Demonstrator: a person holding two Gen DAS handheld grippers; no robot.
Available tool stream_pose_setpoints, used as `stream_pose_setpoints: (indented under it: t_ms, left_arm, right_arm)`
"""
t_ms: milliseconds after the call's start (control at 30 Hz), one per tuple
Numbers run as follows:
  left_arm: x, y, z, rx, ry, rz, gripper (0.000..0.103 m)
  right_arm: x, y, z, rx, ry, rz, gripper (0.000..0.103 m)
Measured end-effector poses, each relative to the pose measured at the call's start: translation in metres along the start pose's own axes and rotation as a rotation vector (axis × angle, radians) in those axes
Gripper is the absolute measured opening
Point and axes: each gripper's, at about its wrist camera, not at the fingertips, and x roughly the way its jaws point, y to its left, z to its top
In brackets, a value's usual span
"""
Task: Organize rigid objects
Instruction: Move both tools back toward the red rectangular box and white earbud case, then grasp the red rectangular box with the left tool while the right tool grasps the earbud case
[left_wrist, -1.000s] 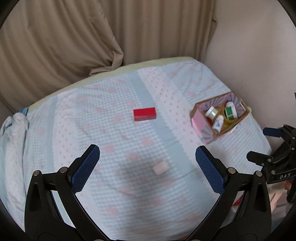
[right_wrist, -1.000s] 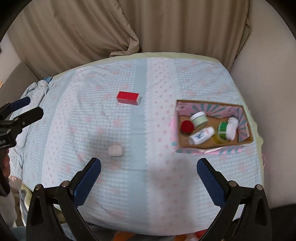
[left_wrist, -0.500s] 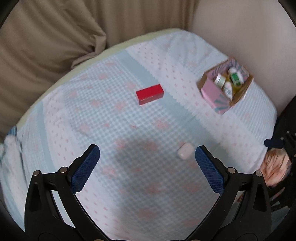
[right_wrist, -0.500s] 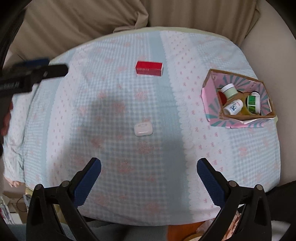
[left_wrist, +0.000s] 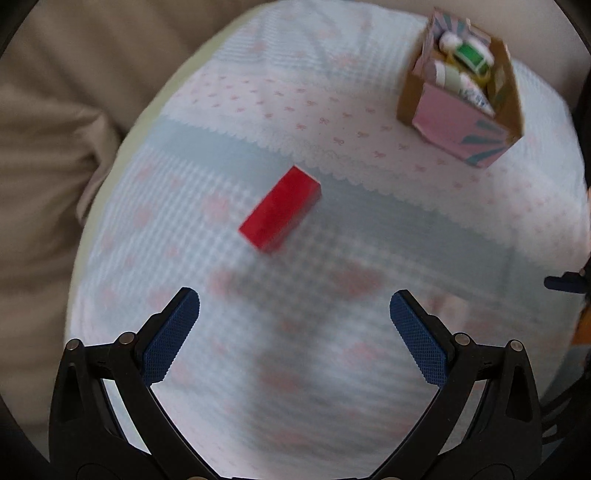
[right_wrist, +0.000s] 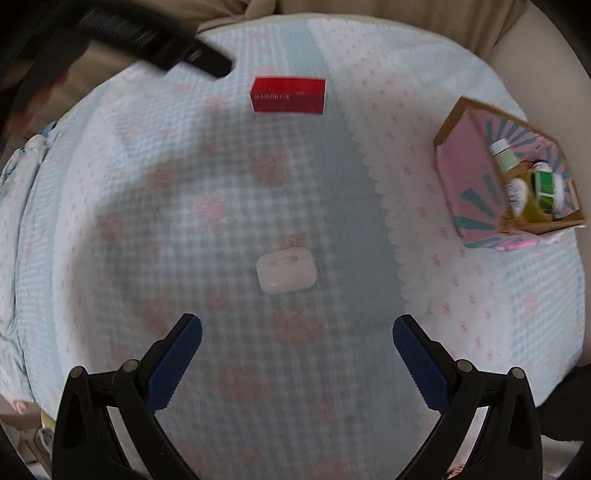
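Across the checked bedspread (right_wrist: 110, 184), the cardboard box (right_wrist: 476, 177) at far right already holds several bottles, while the red box (right_wrist: 288, 95) far off and white earbud case (right_wrist: 286, 271) nearer remain loose, left gripper (left_wrist: 294, 334) and right gripper (right_wrist: 297, 356) both spread wide, empty.

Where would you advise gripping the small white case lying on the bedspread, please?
Probably across its short dimension, coming straight down from above with the right gripper, which is open just short of it. The white case lies flat with rounded edges, its long side running left-right, and nothing crowds it on the bedspread.
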Motion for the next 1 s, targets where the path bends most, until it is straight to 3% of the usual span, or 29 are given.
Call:
stream_pose_setpoints:
  t_ms: [133, 333, 400, 533, 633, 667, 733, 833, 933, 1000]
  left_arm:
    - [0.05, 0.006, 0.032, 0.128, 0.019, 0.016, 0.103]
    - [0.113, 0.006, 0.053, 0.284, 0.075, -0.048, 0.1]
    - [0.127, 0.003, 0.056, 0.323, 0.091, -0.052, 0.1]
    - [0.149, -0.002, 0.061, 0.398, 0.122, -0.072, 0.1]
    - [0.154, -0.007, 0.063, 0.46, 0.132, -0.074, 0.098]
    - [0.156, -0.008, 0.063, 0.489, 0.137, -0.079, 0.095]
    - [0.16, -0.01, 0.061, 0.536, 0.158, -0.077, 0.076]
    - [0.168, -0.01, 0.058, 0.579, 0.197, -0.071, 0.056]
    - [0.166, -0.006, 0.061, 0.563, 0.185, -0.059, 0.043]
    - [0.167, -0.001, 0.064, 0.529, 0.194, -0.078, 0.043]
  right_arm:
    - [0.042, 0.002, 0.011, 0.027, 0.024, -0.004, 0.103]
    - [0.09, 0.009, 0.025, 0.057, 0.053, 0.03, 0.099]
    - [0.099, 0.01, 0.029, 0.059, 0.06, 0.033, 0.098]
    - [0.113, 0.013, 0.035, 0.031, 0.072, 0.025, 0.087]
    - [0.118, 0.011, 0.036, 0.036, 0.077, 0.024, 0.086]
    - [0.119, 0.01, 0.036, 0.033, 0.076, 0.022, 0.086]
    - [0.118, 0.011, 0.034, 0.013, 0.075, 0.011, 0.086]
    - [0.118, 0.013, 0.032, 0.002, 0.073, 0.001, 0.075]
    - [0.115, 0.011, 0.031, 0.008, 0.076, -0.014, 0.062]
    - [0.113, 0.009, 0.029, 0.014, 0.077, -0.016, 0.058]
